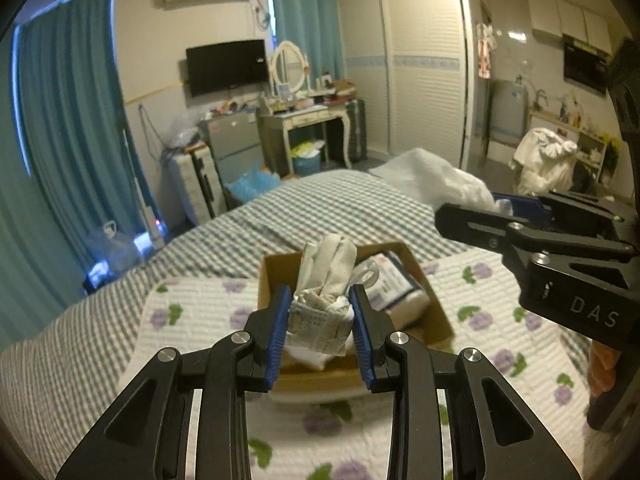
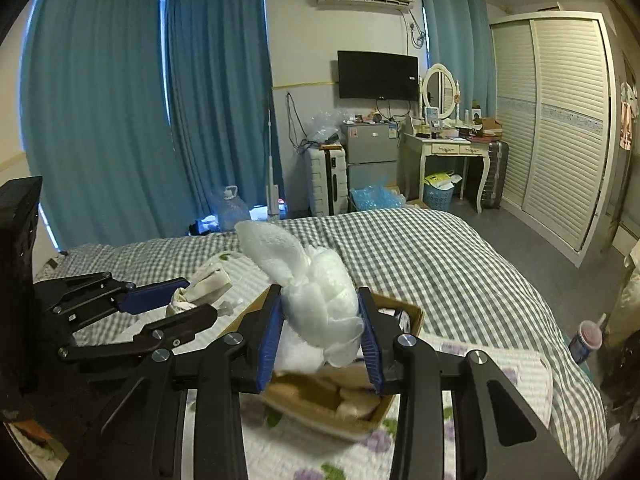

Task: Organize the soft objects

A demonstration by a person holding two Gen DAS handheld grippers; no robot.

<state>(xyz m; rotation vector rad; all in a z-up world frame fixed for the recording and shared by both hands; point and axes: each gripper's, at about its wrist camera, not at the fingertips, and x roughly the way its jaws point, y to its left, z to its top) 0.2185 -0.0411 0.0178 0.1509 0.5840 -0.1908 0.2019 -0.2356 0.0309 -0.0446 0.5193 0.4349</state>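
Observation:
My left gripper (image 1: pixel 320 320) is shut on a cream lace-edged cloth bundle (image 1: pixel 326 280) and holds it above an open cardboard box (image 1: pixel 434 312) on the bed. The box holds a white packet with blue print (image 1: pixel 394 284). My right gripper (image 2: pixel 322 332) is shut on a crumpled white fluffy cloth (image 2: pixel 316 280), over the same box (image 2: pixel 328 412). In the left wrist view the right gripper (image 1: pixel 480 216) is at the right with the white cloth (image 1: pixel 440 176). In the right wrist view the left gripper (image 2: pixel 176 300) is at the left with the cream bundle (image 2: pixel 204 284).
The box sits on a flower-print quilt (image 1: pixel 192 316) laid over a green checked bedspread (image 2: pixel 440 264). Beyond the bed are a dressing table (image 2: pixel 448 152), a small fridge (image 2: pixel 370 152), a white suitcase (image 2: pixel 326 180) and a slatted wardrobe (image 2: pixel 560 120).

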